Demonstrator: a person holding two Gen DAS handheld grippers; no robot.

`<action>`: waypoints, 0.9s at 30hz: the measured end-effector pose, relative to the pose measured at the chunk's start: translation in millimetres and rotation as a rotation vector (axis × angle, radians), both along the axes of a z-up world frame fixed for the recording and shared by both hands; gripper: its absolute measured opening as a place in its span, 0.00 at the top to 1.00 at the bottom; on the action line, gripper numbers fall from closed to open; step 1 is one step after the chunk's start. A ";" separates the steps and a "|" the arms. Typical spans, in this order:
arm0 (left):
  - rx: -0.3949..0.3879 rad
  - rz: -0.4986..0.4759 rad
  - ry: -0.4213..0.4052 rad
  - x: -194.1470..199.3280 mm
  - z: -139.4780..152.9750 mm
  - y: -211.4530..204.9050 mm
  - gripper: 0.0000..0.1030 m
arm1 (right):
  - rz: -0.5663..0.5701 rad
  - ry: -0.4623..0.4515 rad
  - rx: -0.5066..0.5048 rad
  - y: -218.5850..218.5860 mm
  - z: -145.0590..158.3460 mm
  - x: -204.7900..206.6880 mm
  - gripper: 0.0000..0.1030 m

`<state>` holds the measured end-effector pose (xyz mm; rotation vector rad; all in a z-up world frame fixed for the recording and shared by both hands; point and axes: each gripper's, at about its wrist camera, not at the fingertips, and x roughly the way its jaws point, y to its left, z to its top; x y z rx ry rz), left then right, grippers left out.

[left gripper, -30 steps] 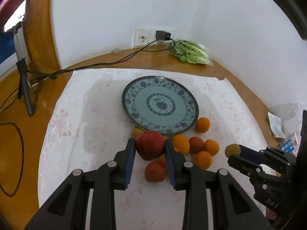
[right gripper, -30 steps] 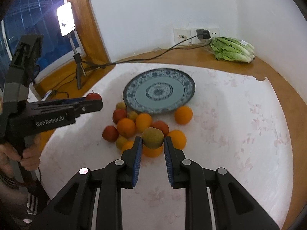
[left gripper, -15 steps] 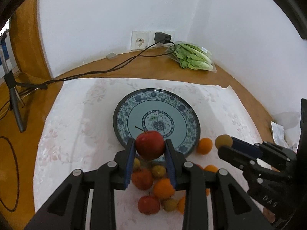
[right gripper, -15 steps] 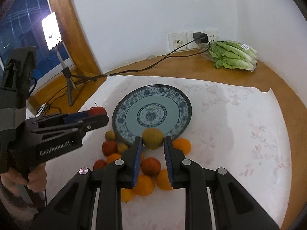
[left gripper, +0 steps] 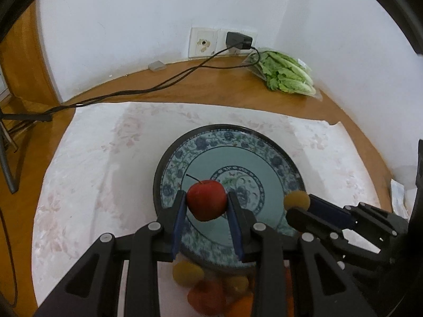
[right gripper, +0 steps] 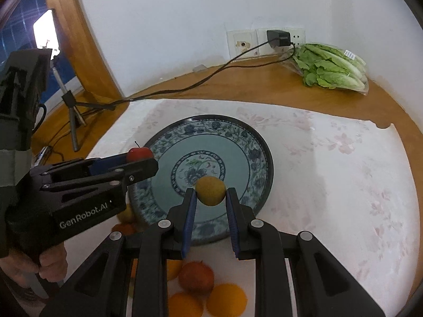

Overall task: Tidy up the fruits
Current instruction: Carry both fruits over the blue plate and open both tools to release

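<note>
A red apple (left gripper: 206, 203) with a thin stem is clamped in my left gripper (left gripper: 206, 206), held over the near left part of the blue patterned plate (left gripper: 264, 142). My right gripper (right gripper: 210, 194) is shut on a yellow-brown round fruit (right gripper: 210, 190) above the near side of the same plate (right gripper: 253, 148). In the right wrist view the left gripper (right gripper: 142, 159) and its apple (right gripper: 139, 153) hang over the plate's left rim. The right gripper (left gripper: 297, 206) with its fruit (left gripper: 296, 200) shows at the plate's right in the left wrist view. The plate holds nothing.
Several oranges, red and yellow fruits (right gripper: 197, 277) lie on the white floral cloth (right gripper: 330, 174) near the plate's front edge. A bag of lettuce (right gripper: 330, 68) rests by the wall sockets (right gripper: 264, 41). A black cable (left gripper: 158, 87) crosses the wooden tabletop. A tripod lamp (right gripper: 68, 100) stands left.
Both grippers have carried their fruits forward from above the fruit pile to above the plate. The pile has slid down toward the bottom of both views.
</note>
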<state>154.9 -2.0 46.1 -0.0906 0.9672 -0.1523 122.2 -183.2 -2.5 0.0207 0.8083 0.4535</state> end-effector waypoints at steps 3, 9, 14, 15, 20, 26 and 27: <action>0.005 -0.003 0.009 8.6 -6.5 -2.6 0.69 | -0.006 0.003 -0.013 2.5 -4.1 10.3 0.77; 0.035 -0.004 0.008 19.5 -16.5 -7.8 0.69 | -0.015 -0.017 -0.035 6.0 -9.7 25.1 0.77; 0.055 0.004 0.011 25.2 -22.7 -12.0 0.69 | -0.025 -0.001 -0.038 6.0 -18.9 33.8 0.77; 0.056 0.005 0.015 26.4 -23.9 -13.2 0.69 | -0.028 0.001 -0.039 5.4 -20.7 34.8 0.77; 0.073 0.001 0.001 27.3 -25.4 -17.3 0.69 | -0.036 0.003 -0.028 1.6 -24.1 37.8 0.77; 0.066 0.010 0.007 27.7 -25.4 -16.9 0.69 | -0.037 0.003 -0.025 2.2 -24.3 38.4 0.77; 0.069 0.012 0.006 27.5 -25.0 -17.1 0.69 | -0.036 0.005 -0.024 2.2 -24.4 38.4 0.76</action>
